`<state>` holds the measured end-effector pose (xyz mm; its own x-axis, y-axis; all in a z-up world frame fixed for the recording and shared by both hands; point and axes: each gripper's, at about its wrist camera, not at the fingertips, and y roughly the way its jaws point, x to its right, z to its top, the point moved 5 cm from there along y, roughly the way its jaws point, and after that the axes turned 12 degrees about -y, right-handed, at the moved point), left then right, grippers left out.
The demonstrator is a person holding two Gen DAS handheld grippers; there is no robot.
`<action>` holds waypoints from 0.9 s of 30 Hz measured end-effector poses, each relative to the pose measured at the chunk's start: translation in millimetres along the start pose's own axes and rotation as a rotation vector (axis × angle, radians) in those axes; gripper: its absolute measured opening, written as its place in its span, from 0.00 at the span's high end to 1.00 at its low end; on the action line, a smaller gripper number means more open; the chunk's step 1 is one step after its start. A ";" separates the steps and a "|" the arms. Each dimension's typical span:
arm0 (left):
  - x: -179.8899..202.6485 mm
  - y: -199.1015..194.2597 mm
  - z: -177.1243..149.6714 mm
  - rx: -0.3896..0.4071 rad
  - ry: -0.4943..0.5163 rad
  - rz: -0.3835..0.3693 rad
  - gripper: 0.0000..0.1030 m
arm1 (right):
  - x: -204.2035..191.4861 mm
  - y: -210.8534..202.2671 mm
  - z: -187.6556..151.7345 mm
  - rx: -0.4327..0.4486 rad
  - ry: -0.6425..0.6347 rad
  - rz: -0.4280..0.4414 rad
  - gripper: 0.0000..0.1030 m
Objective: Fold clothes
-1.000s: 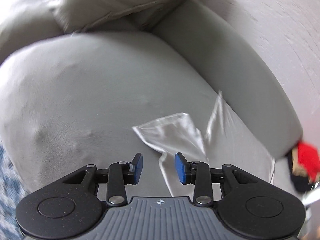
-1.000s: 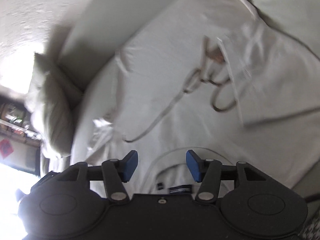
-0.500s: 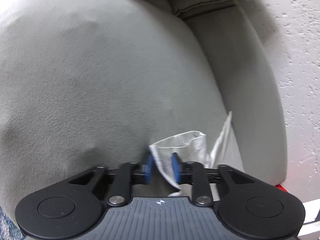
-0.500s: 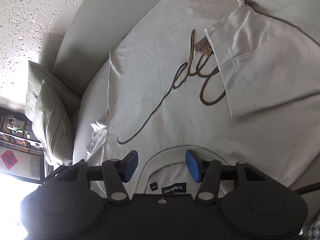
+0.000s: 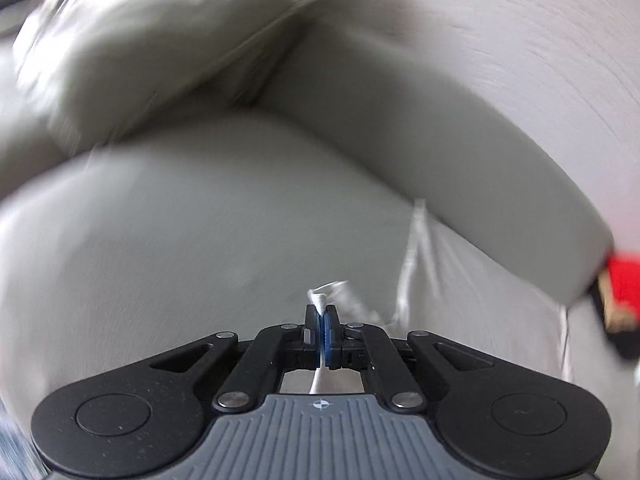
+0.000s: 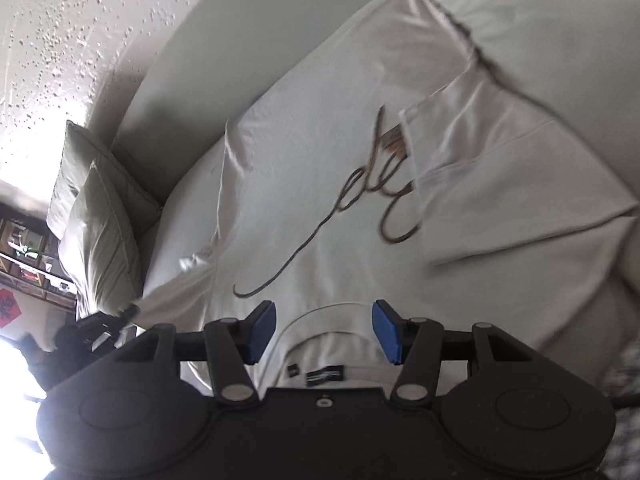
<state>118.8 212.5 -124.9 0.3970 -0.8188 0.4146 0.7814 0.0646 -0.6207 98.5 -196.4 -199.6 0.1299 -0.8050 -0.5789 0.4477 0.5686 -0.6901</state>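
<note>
On the sofa [image 6: 540, 40], a white shirt [image 6: 320, 184] lies spread flat, its looping script print [image 6: 360, 208] at centre and one sleeve [image 6: 500, 184] folded in at 2 o'clock. The right gripper [image 6: 324, 330] hangs over the collar [image 6: 332, 316] at 6 o'clock, blue pads apart, nothing between them. The left gripper [image 5: 322, 328] is clamped tight on a thin pinch of shirt fabric [image 5: 319, 302]; that view is smeared, so it is probably the sleeve's edge. Cushions [image 6: 96, 216] sit at 9 o'clock in the right wrist view, against the sofa back.
</note>
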 end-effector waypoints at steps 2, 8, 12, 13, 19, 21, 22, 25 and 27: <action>41.2 -10.5 -10.5 0.039 0.163 -0.023 0.98 | 11.0 -3.8 -1.5 0.000 0.022 -0.010 0.49; 133.6 -13.5 -96.1 -0.036 0.636 -0.061 0.97 | 28.5 -8.8 -5.6 -0.003 0.083 -0.001 0.49; 139.9 3.8 -155.5 -0.225 0.824 -0.018 0.90 | 32.0 -15.5 -4.8 0.004 0.086 0.016 0.48; 136.4 2.4 -156.9 -0.245 0.805 -0.019 0.87 | 33.0 -17.7 -4.8 0.006 0.087 0.023 0.48; 85.4 -22.6 -115.1 -0.235 0.507 -0.049 0.68 | 34.7 -27.8 -0.7 0.030 0.084 0.049 0.46; 67.9 -27.8 -87.1 -0.203 0.385 -0.030 0.69 | 37.3 -31.9 -0.2 0.043 0.087 0.051 0.46; 53.6 -29.4 -77.6 -0.203 0.306 -0.023 0.69 | 39.2 -33.9 0.5 0.051 0.093 0.051 0.46; 19.1 -21.9 -64.0 -0.225 0.067 -0.010 0.68 | 46.2 -38.4 1.6 0.069 0.122 0.049 0.46; -2.6 -17.4 -58.8 -0.262 -0.067 -0.013 0.68 | 50.5 -39.8 0.9 0.074 0.135 0.043 0.46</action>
<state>75.9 179.9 -154.3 0.4257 -0.7785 0.4612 0.6390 -0.1023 -0.7624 88.0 -259.8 -201.0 0.0330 -0.7471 -0.6639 0.5093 0.5841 -0.6321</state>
